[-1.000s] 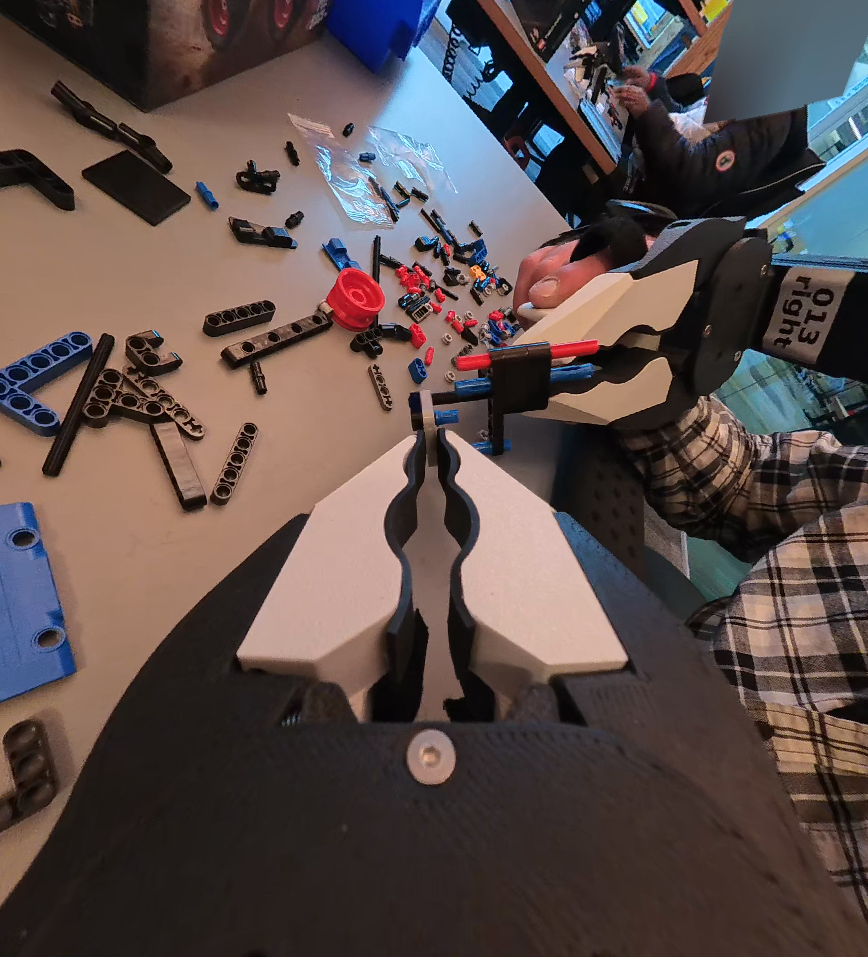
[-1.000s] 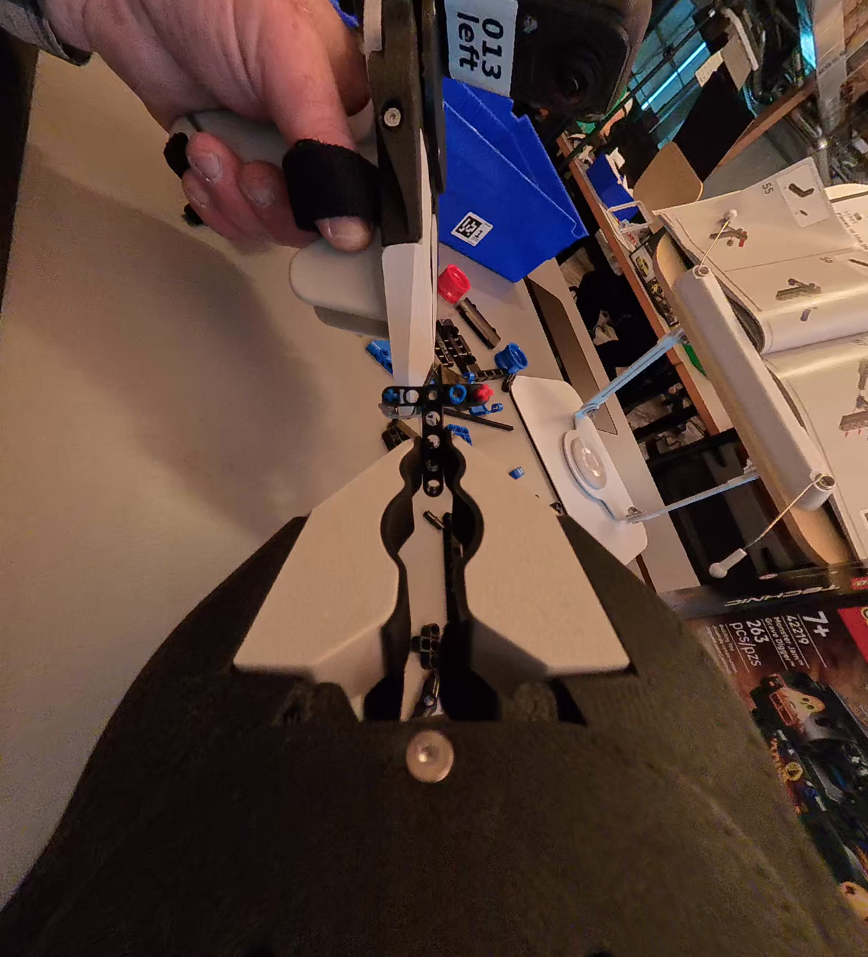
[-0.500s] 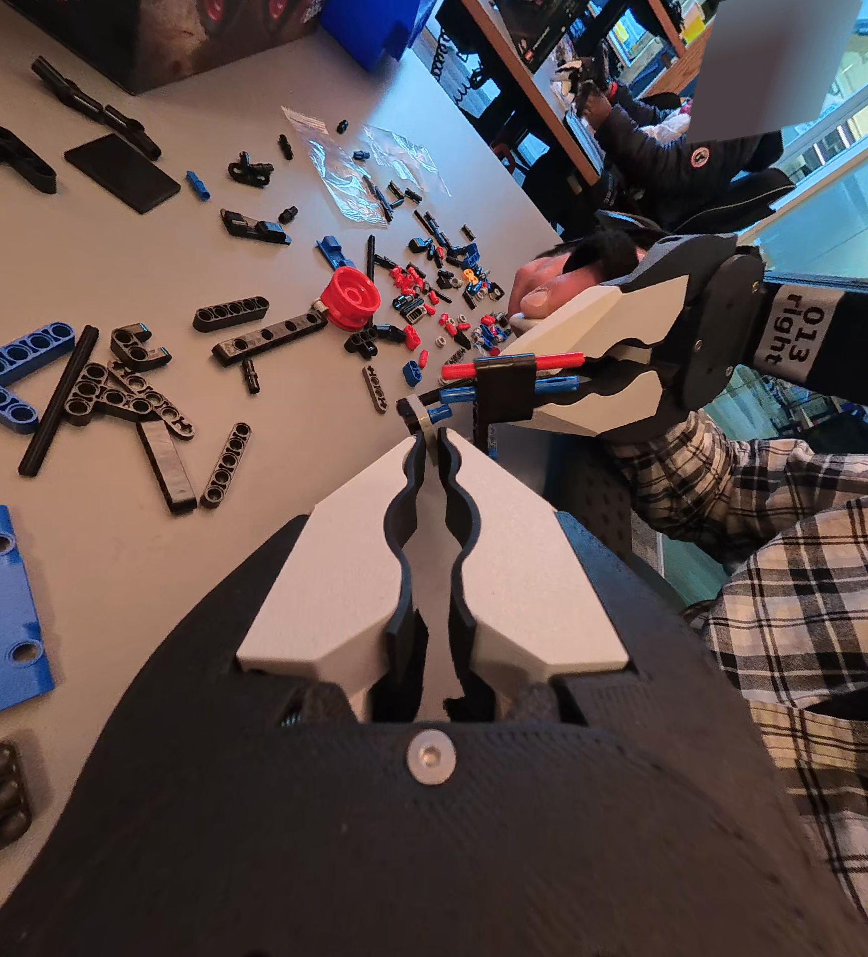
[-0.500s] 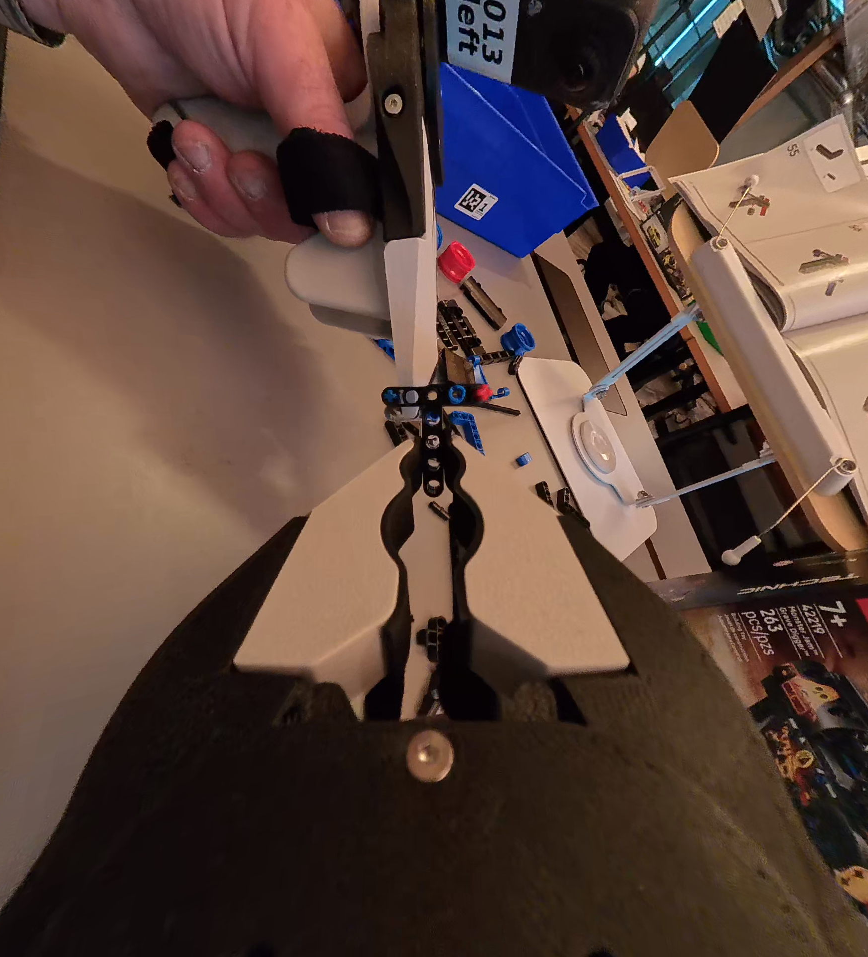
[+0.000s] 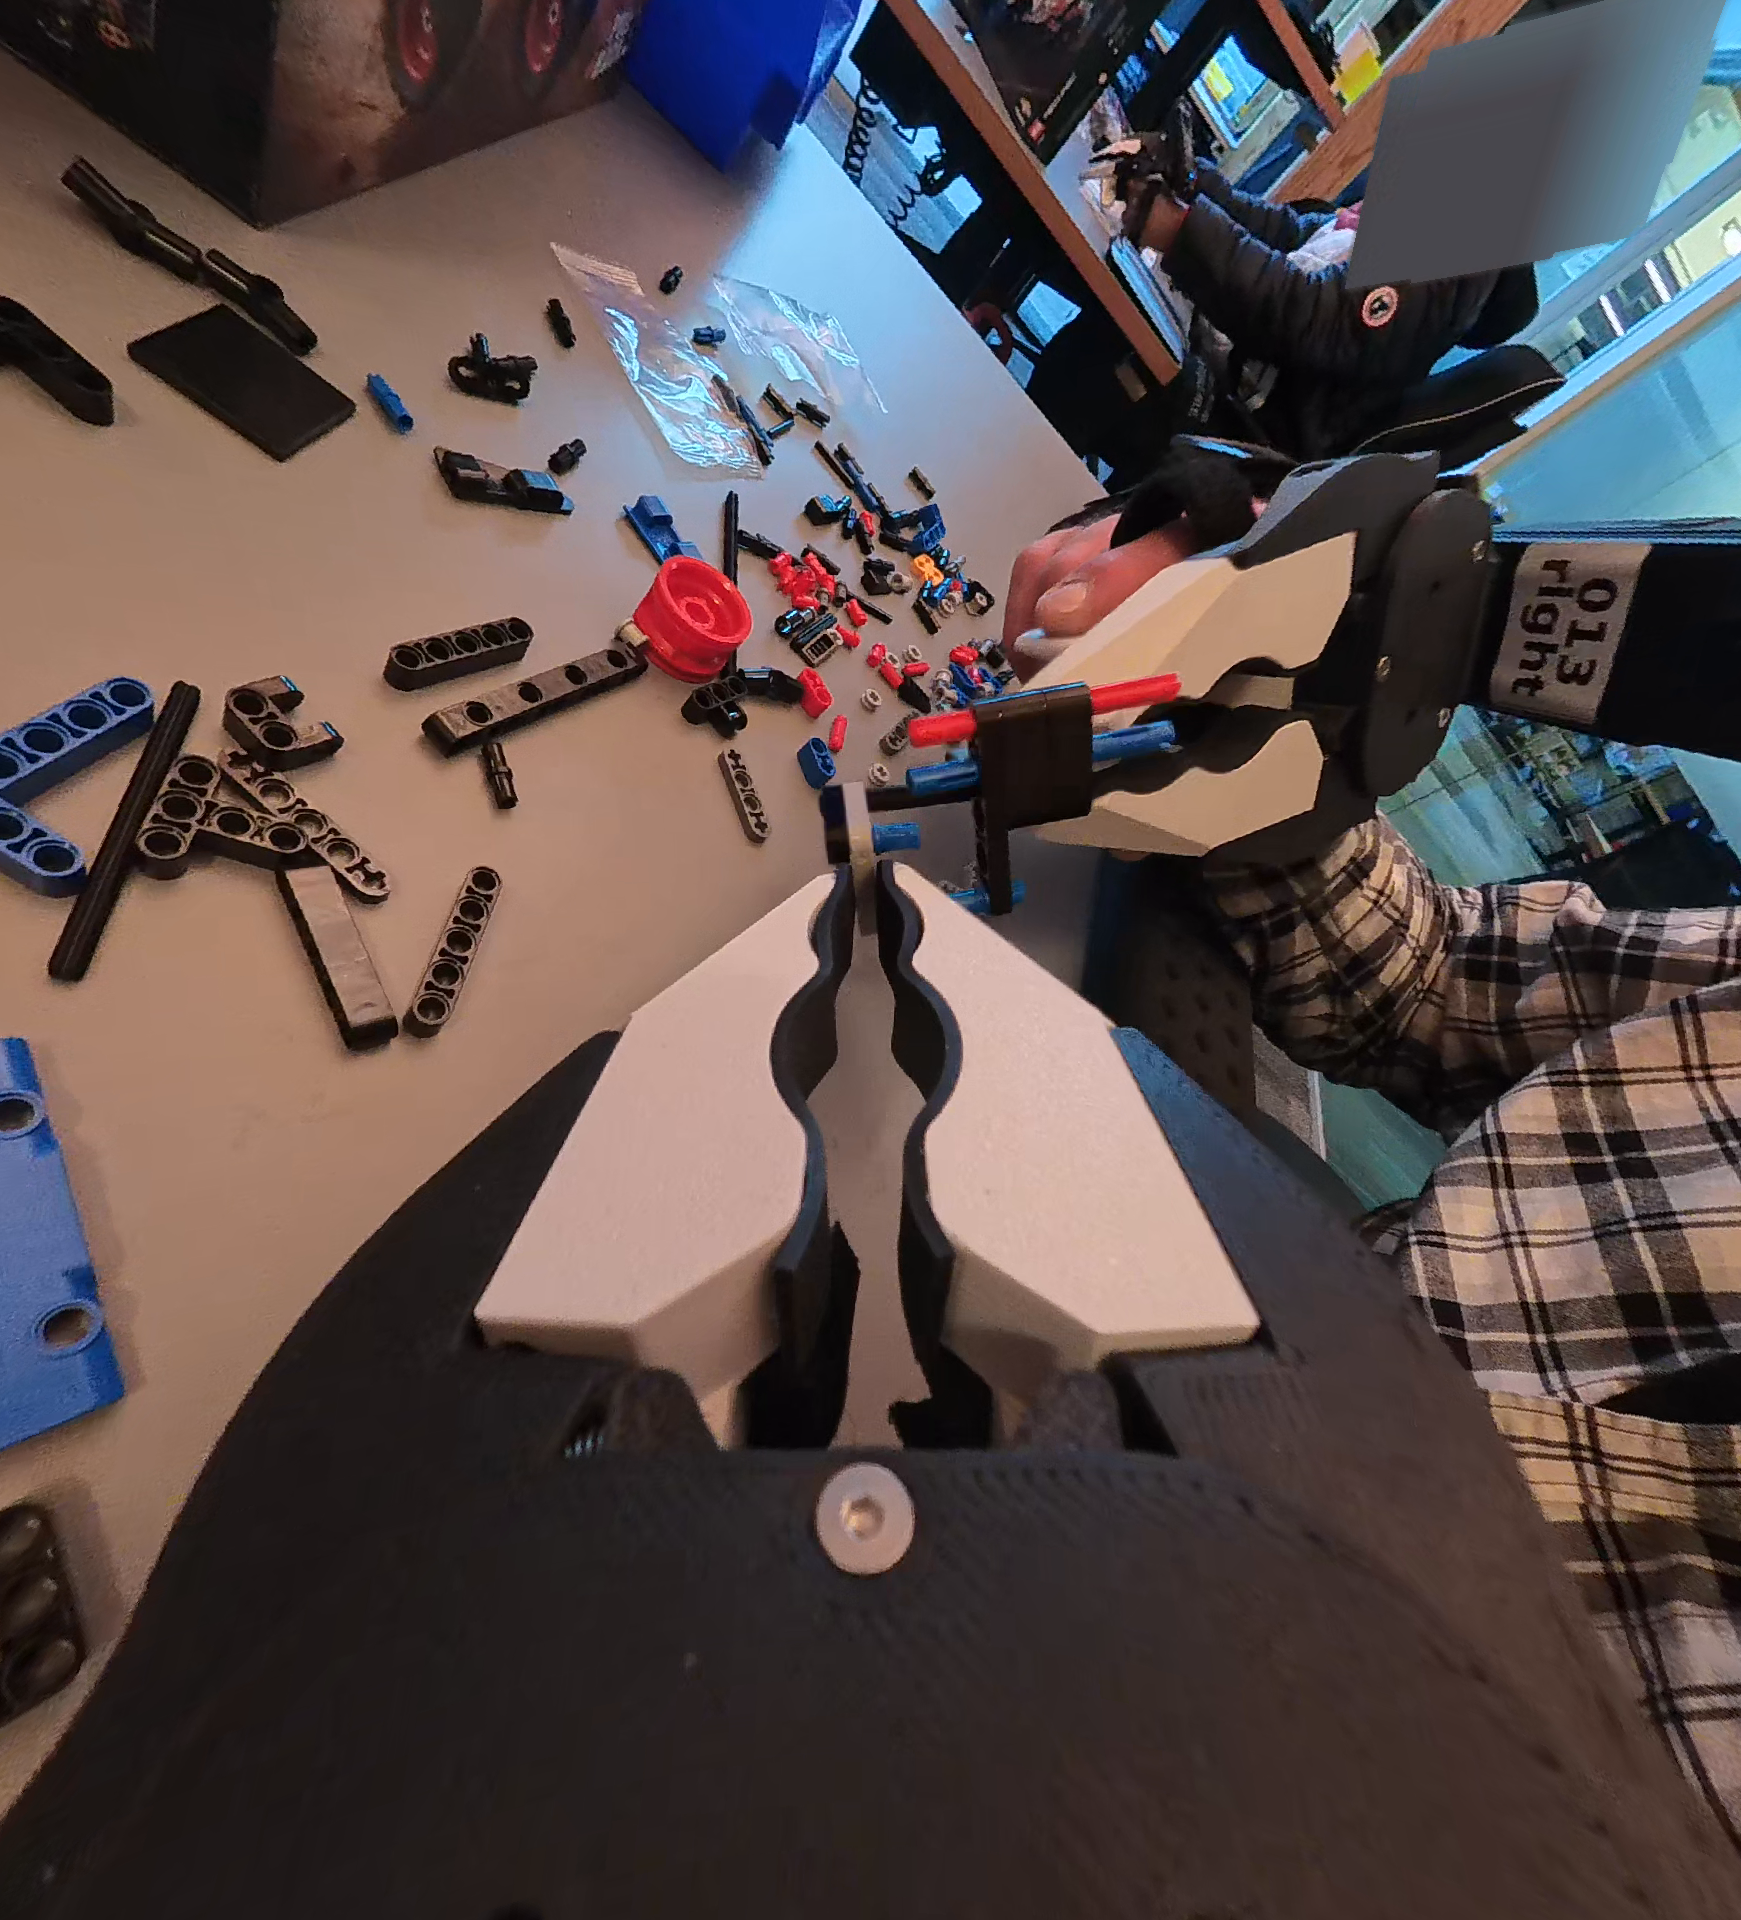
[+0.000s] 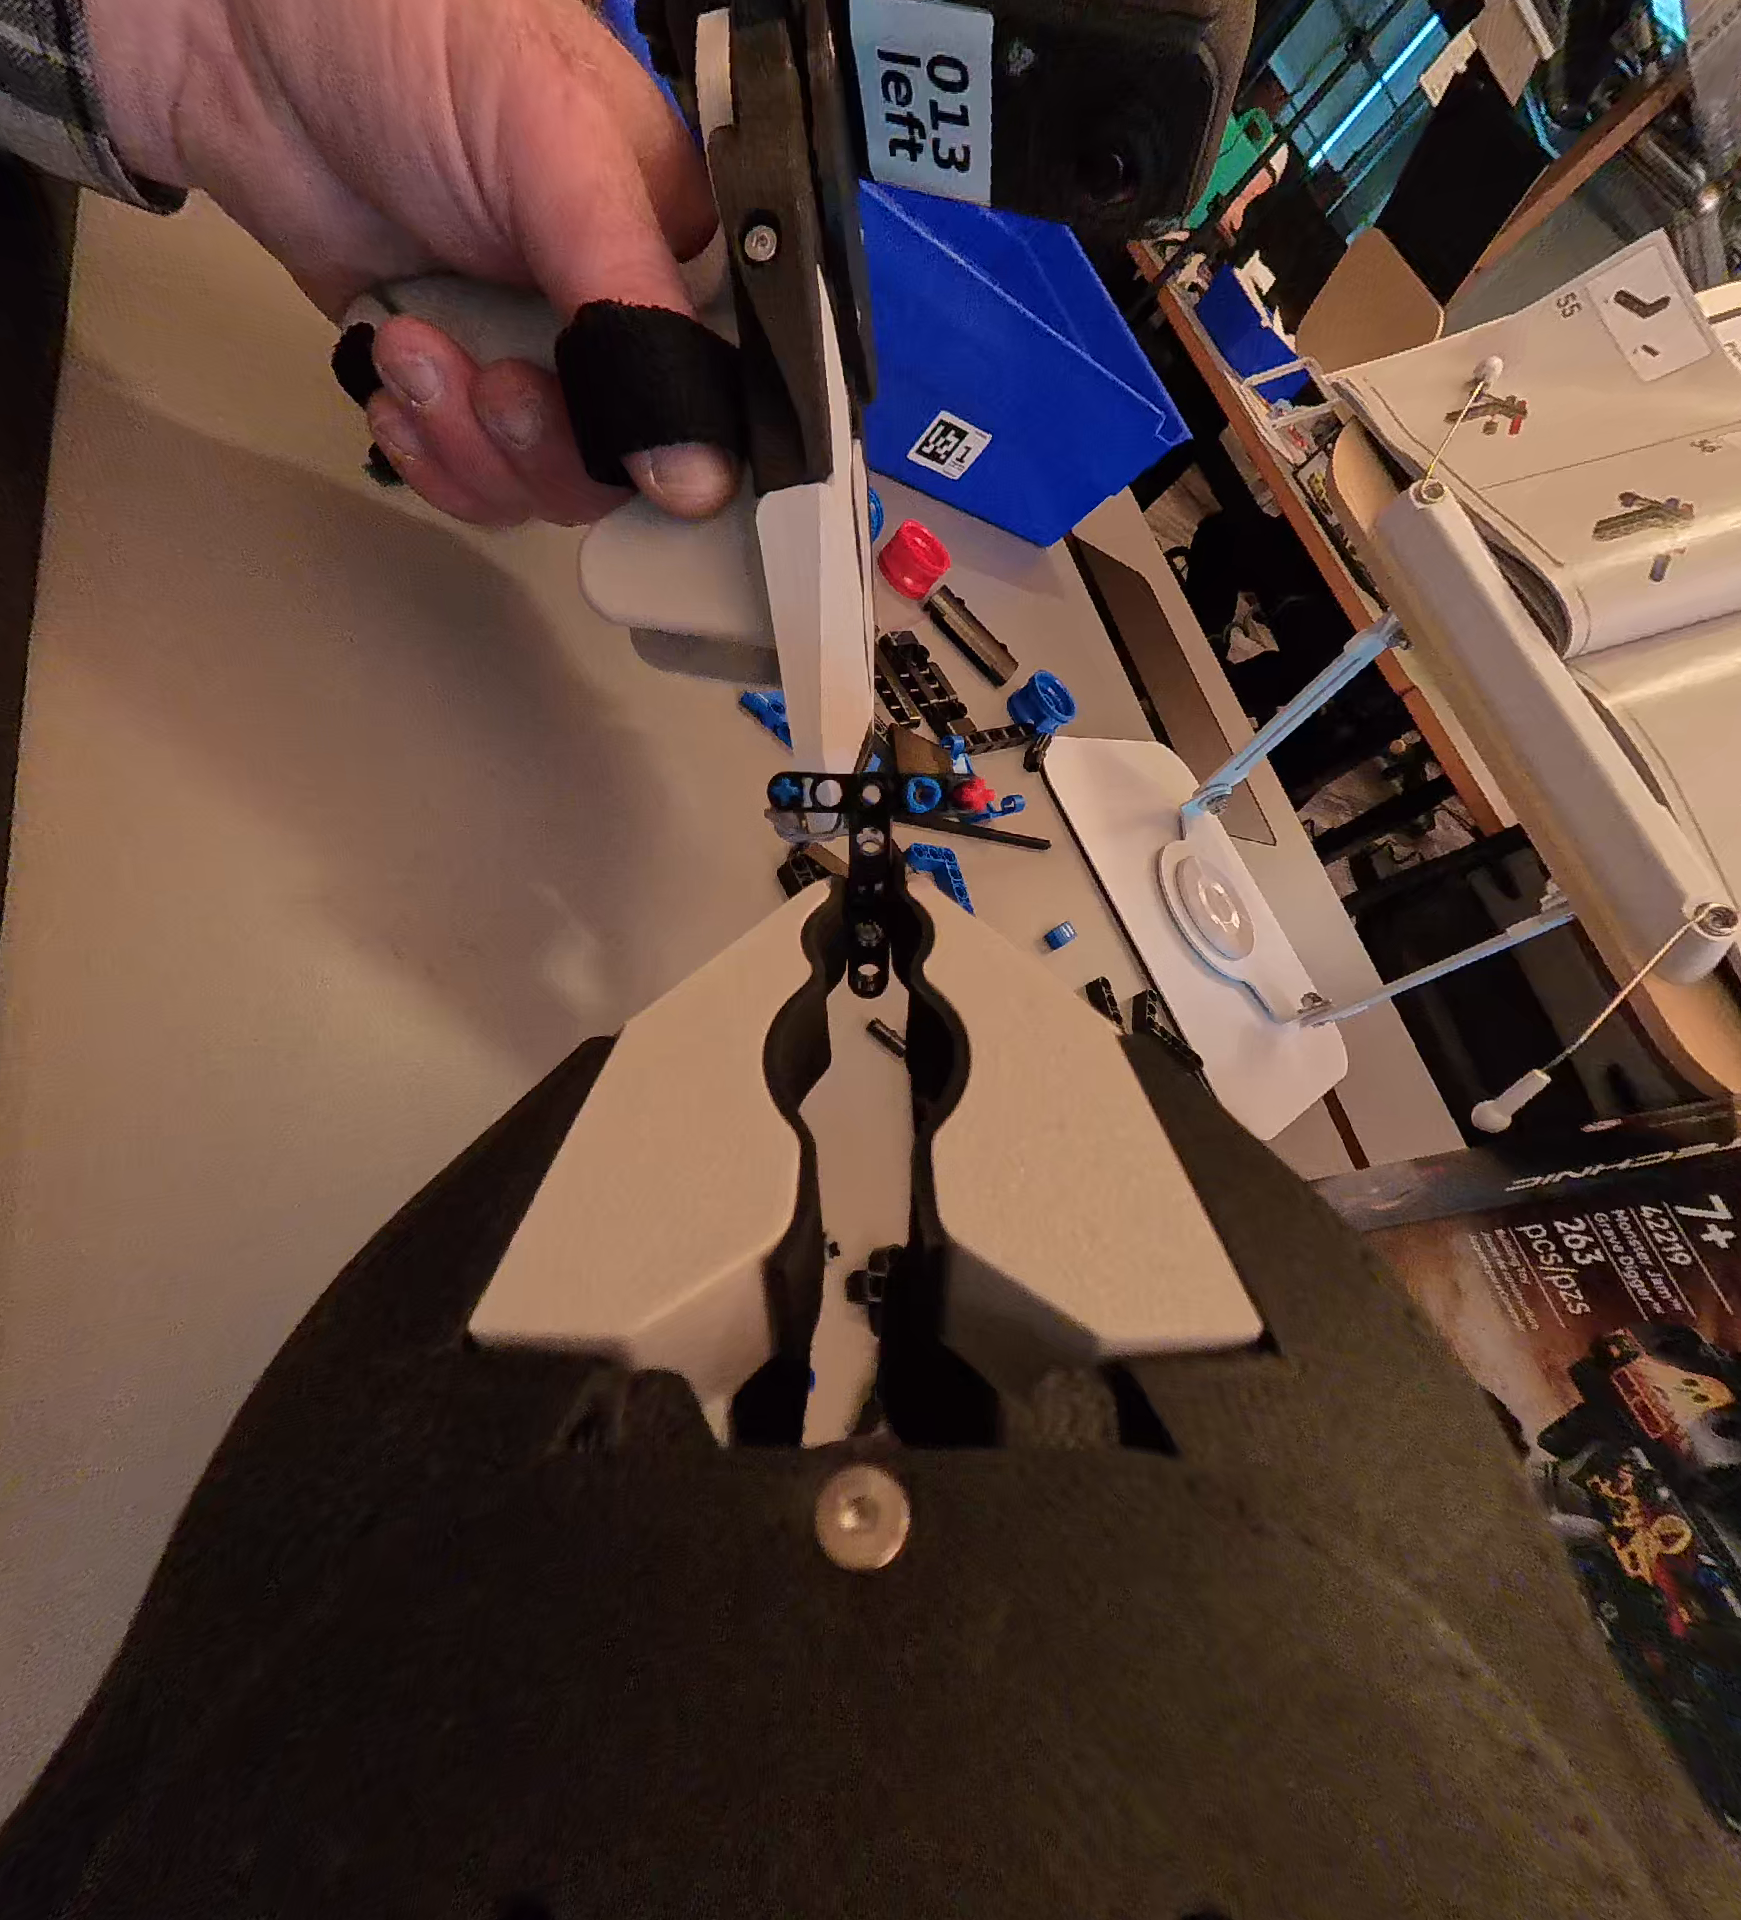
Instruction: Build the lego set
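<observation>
Right hand-held gripper clenched on small black T-shaped beam assembly with blue and red pins, held above near table edge. Left hand-held gripper pinches its grey end piece. Light, rigid plastic, likely slippery; grip beam flats, not pins.

Wheel hub sits mid-table — small pins scattered right of it, beams left, box behind.

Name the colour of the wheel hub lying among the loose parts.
Red wheel hub; clearest in the left wrist view.
</observation>
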Available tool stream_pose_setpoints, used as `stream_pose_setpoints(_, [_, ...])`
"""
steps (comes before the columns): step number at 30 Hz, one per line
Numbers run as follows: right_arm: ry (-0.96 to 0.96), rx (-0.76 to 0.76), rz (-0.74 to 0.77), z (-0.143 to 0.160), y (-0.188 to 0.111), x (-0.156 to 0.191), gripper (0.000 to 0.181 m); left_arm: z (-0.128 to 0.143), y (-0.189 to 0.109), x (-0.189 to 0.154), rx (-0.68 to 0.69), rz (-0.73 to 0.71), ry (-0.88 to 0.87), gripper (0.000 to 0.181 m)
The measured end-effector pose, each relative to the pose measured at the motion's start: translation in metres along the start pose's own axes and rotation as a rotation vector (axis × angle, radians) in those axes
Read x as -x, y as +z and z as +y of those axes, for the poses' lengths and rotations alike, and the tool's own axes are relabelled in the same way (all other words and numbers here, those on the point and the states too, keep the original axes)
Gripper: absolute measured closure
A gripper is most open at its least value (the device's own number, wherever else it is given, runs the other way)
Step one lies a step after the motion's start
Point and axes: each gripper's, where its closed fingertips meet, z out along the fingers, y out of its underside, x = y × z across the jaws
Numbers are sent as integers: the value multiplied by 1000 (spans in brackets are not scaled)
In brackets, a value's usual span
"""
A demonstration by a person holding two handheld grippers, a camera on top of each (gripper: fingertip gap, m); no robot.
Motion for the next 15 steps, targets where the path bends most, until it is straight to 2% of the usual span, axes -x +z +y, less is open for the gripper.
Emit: stream_pose_setpoints(15, [42, -29, -8, -2, -1, -2, 176, -3, -1, -4, -20, 32, 24, 180])
